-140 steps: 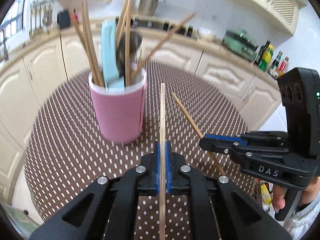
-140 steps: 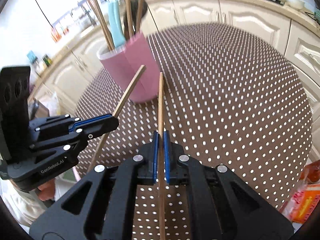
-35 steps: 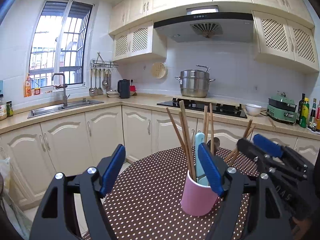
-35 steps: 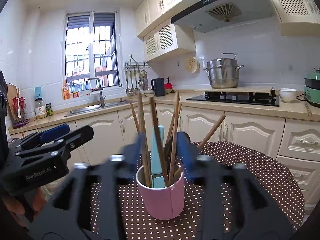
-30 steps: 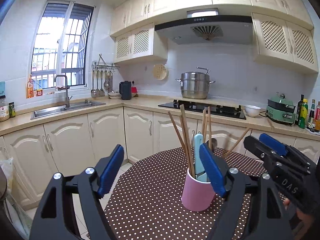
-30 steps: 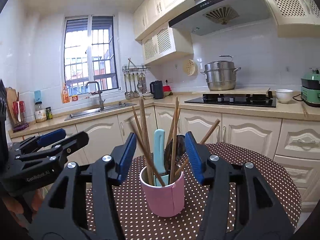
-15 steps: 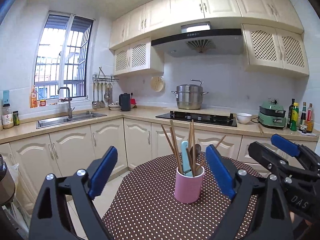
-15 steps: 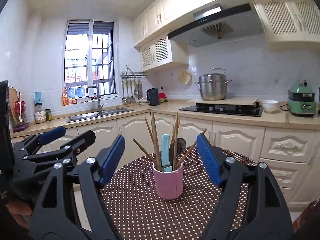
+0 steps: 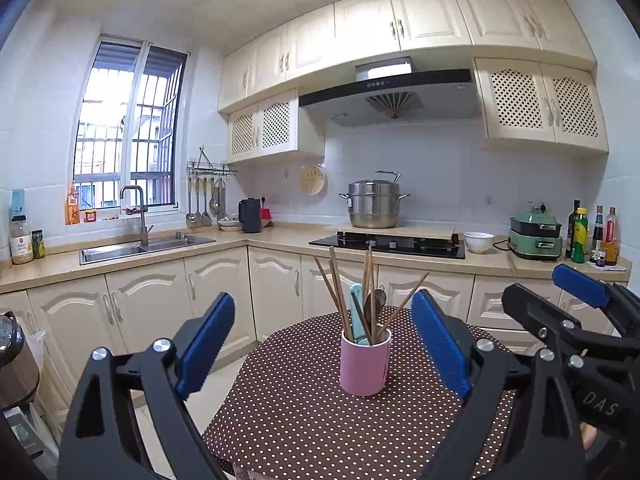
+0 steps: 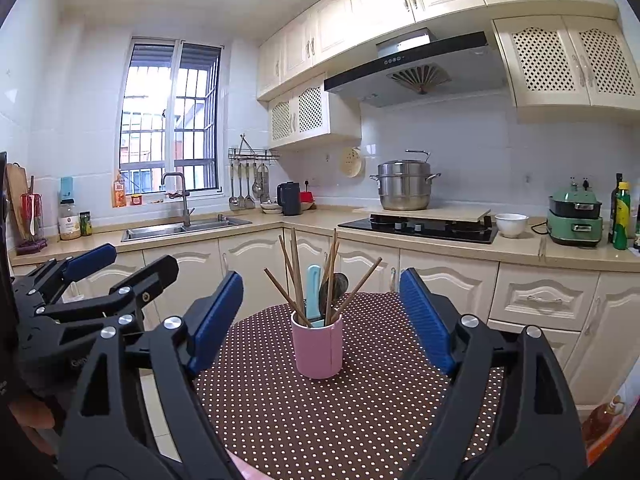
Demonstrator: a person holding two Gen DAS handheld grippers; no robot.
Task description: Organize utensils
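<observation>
Now both released: left hand-held gripper (image 9: pixel 322 344), right hand-held gripper (image 10: pixel 320 314) marked "DAS"; pink cup (image 10: pixel 317 347) between.

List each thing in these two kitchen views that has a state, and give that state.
Left tool: open, empty.
Right tool: open, empty.
Pink cylindrical cup: upright on the dotted brown tablecloth, holding utensils.
Wooden chopsticks: standing in the cup.
Steel stockpot: lidded.

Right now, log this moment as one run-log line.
left gripper: open, empty | right gripper: open, empty | chopsticks: in pink cup | cup: upright on dotted table
</observation>
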